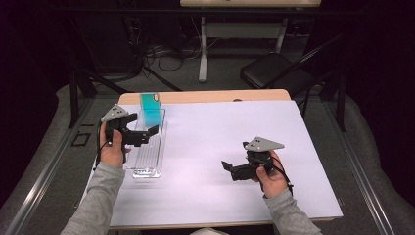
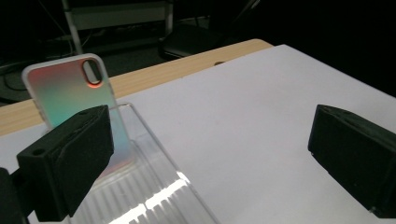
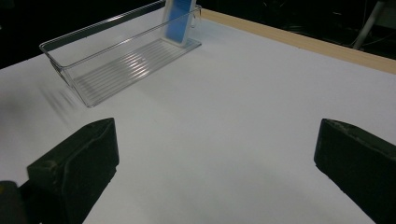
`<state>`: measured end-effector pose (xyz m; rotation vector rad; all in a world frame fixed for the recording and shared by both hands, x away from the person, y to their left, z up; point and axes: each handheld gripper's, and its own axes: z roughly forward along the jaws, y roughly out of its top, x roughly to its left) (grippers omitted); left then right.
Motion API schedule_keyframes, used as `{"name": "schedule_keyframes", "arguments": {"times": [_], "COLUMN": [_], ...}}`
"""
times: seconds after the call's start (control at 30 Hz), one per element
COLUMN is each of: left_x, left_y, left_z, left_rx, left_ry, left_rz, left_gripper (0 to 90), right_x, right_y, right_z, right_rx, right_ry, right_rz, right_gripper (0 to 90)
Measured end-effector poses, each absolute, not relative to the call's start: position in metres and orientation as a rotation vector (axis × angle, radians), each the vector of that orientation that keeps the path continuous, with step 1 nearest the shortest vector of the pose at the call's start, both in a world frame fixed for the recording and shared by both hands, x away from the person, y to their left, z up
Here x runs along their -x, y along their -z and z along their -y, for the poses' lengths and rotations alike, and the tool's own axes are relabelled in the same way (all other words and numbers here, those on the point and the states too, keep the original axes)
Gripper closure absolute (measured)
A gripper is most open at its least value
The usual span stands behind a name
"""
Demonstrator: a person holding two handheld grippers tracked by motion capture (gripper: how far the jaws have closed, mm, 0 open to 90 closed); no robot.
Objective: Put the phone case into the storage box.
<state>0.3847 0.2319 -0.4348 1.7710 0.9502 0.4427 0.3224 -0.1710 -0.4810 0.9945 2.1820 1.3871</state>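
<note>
The phone case point(image 1: 151, 109) stands on end at the far end of the clear tray point(image 1: 147, 170), leaning against its far wall, at about the eleven o'clock part of the white table point(image 1: 220, 147) in the high view; in the left gripper view the case point(image 2: 65, 91) shows an iridescent back with its camera cut-out at the top, rising just behind the left-hand jaw. The left gripper point(image 1: 147, 133) hangs over the tray's middle with its jaws spread wide and nothing between them, pointing toward three o'clock across the tray. The right gripper point(image 1: 229, 169) rests low over bare table at about five o'clock, well apart from the tray, its jaws equally wide and empty, aimed toward the tray at nine o'clock. The work looks to be settling the case in the tray, and that seems done or nearly so. To finish well, draw the left gripper clear toward six o'clock, staying above the rim, so neither jaw clips the thin tray wall or nudges the leaning case, which would likely tip with a light touch. If the case must be reseated, approach it from above, pinch its long edges near the top and close gently, since the shell is flexible and slick.
</note>
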Motion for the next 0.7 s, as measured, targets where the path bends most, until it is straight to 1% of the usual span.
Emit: {"name": "schedule_keyframes", "arguments": {"times": [0.37, 0.7], "left_x": [-0.358, -0.338], "left_y": [0.435, 0.447], "left_z": [-0.223, -0.22], "left_rx": [-1.767, -1.754], "left_ry": [-0.407, -0.378], "left_rz": [-0.868, -0.841], "left_gripper": [0.5, 0.5], "right_x": [-0.318, -0.309], "right_y": [0.48, 0.479], "right_z": [0.178, 0.185], "right_rx": [-0.996, -0.978], "right_ry": [-1.355, -1.334], "right_rz": [-2.185, -2.182], "right_gripper": [0.0, 0.0]}}
